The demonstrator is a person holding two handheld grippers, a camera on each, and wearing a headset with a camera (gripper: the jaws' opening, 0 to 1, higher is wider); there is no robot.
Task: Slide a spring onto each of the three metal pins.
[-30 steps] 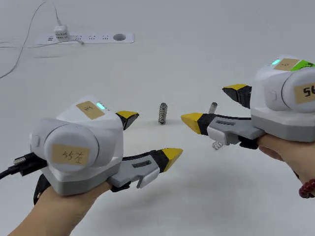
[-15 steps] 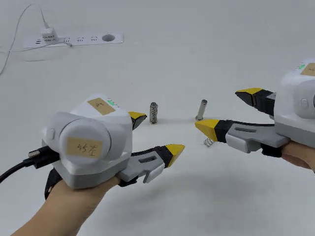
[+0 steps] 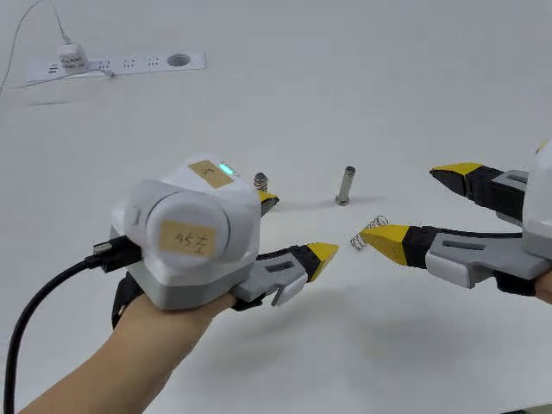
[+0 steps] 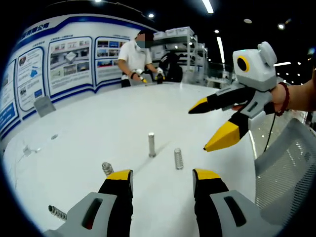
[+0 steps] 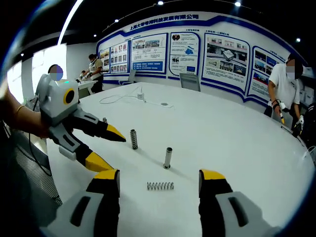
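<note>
The loose spring (image 5: pixel 160 185) lies flat on the tabletop (image 5: pixel 237 138) at 12 o'clock from the right tongs (image 5: pixel 158 175), its long axis crosswise to their open, empty jaws. The bare pin (image 5: pixel 168 158) stands just beyond. The left tongs (image 4: pixel 163 173), likewise open and empty, are farther off.

**The count**

Two grippers are in hand, the left gripper (image 3: pixel 298 226) and the right gripper (image 3: pixel 416 202), each with two yellow-tipped jaws. On the worktop (image 3: pixel 388 86) are one bare metal pin (image 3: pixel 345 185), one pin wearing a spring (image 3: pixel 260 181) and one loose spring (image 3: pixel 369 231). A further coil (image 4: pixel 57 212) at the edge of the left gripper view makes three springs; whether it sits on a pin cannot be told. There is one power strip (image 3: pixel 129 62) with one plug (image 3: pixel 70 58).
</note>
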